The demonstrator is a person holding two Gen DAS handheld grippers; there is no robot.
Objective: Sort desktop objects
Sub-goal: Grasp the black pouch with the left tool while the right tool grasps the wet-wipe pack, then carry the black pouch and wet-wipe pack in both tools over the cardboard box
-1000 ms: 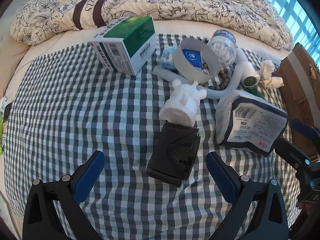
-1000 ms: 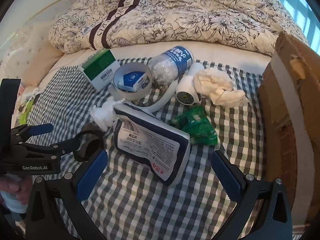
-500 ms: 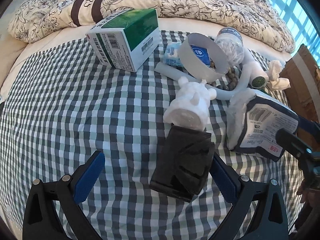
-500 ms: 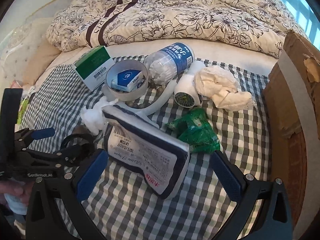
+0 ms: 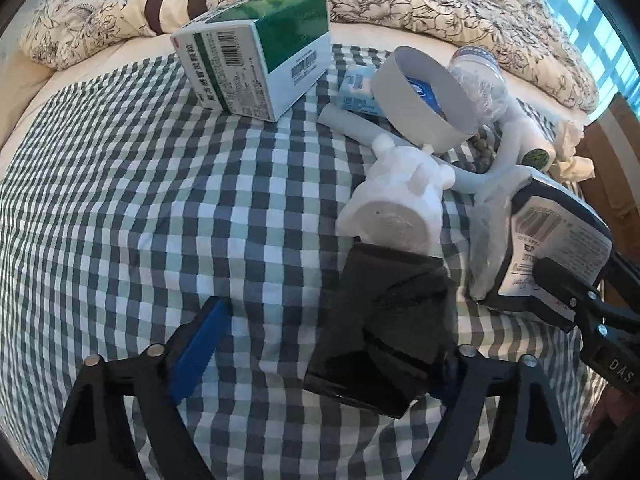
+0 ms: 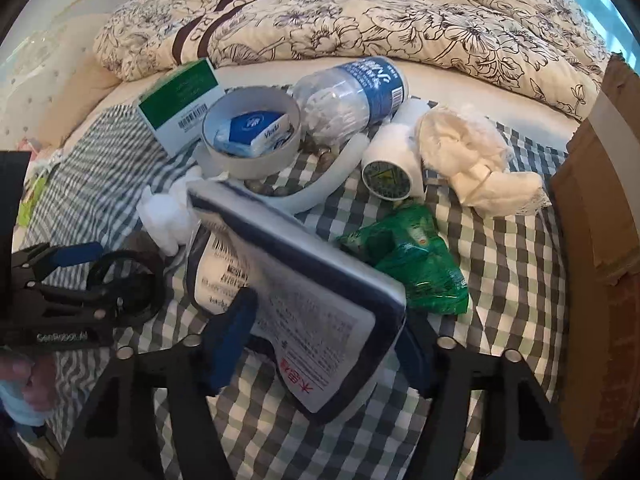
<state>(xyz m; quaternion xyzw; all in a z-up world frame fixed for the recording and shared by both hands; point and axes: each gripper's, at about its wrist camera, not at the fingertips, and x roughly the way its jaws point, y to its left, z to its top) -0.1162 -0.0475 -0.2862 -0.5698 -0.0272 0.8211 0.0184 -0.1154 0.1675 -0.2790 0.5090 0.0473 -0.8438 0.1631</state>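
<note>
On the checked cloth [image 5: 132, 208] spread over the bed, the left gripper [image 5: 320, 344] has just been narrowing its fingers around a black roll [image 5: 384, 332]; the left finger [image 5: 200, 344] stands clear of it, and the right one is hidden behind the roll. At 12 o'clock of the roll lies a white foam figure [image 5: 396, 212], touching it. The right gripper [image 6: 320, 344] has just been narrowing its fingers onto a navy-edged white packet [image 6: 316, 304], both pads against its sides. A green wrapper [image 6: 412, 264] lies at 2 o'clock of the packet.
</note>
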